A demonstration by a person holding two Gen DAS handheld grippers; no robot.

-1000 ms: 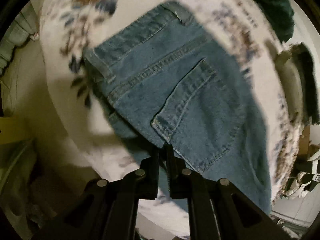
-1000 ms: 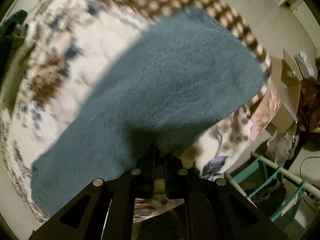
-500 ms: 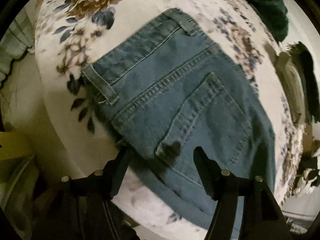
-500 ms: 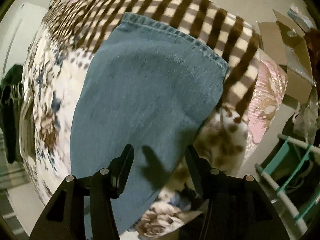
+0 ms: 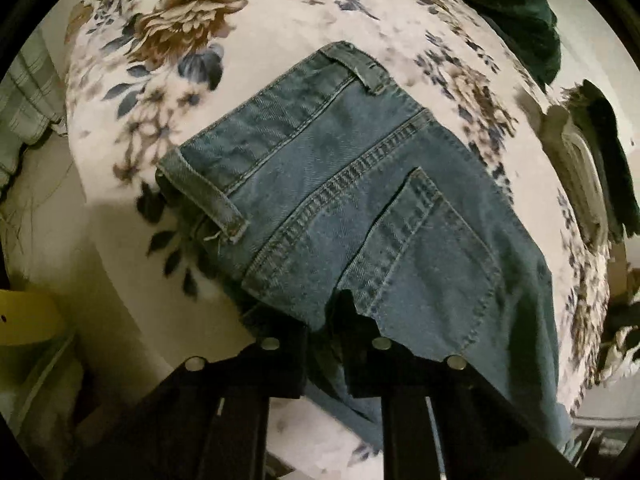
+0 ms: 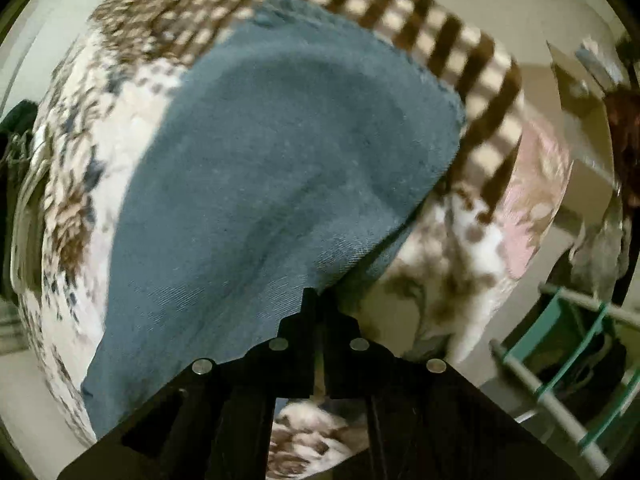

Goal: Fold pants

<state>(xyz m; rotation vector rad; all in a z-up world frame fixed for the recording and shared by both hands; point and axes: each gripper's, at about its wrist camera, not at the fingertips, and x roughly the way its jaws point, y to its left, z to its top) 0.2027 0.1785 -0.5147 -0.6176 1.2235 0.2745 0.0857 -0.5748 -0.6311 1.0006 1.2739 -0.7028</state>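
The floral blanket (image 5: 280, 8) covers the bed, and the blue jeans (image 5: 360, 208) lie on it, back pocket and waistband facing up. Half a second ago both tongs stood spread above the denim; both have since pressed together. The left gripper (image 5: 326, 320) now pinches the jeans' near edge beside the pocket corner. The right gripper (image 6: 320, 300) pinches the leg edge (image 6: 344, 264), which rises in a fold; that view is blurred.
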